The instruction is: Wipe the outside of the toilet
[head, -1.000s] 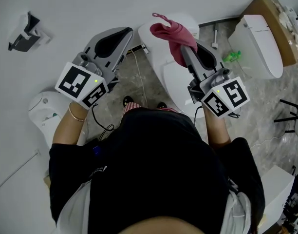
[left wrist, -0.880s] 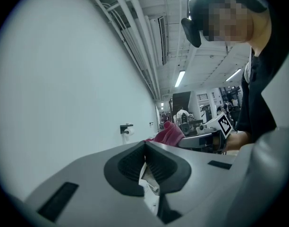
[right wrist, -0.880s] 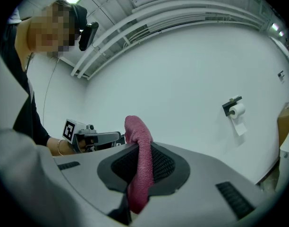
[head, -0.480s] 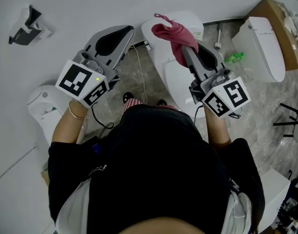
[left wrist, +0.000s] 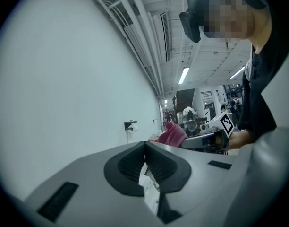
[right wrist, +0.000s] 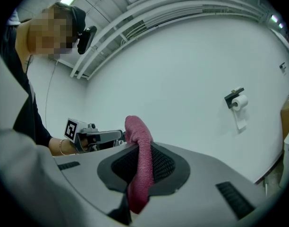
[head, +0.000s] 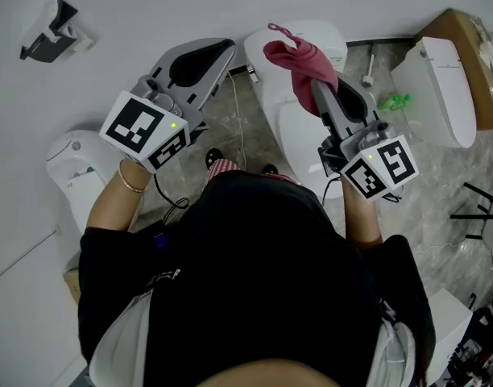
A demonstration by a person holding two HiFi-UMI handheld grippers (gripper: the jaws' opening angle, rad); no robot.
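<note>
Cloth (head: 299, 59) sits clenched in my right gripper (right wrist: 140, 150), above the toilet (head: 295, 131); my left gripper (left wrist: 145, 144) is closed on nothing. Wiping calls for lowering the cloth onto the porcelain below.

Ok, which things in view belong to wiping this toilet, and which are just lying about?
For the job: pink knitted cloth, clamped in the right hand-held gripper; white ceramic toilet beneath it.
Lying about: second white toilet on the right, brown cardboard box, small green item beside it, wall-mounted toilet-roll holder.
</note>
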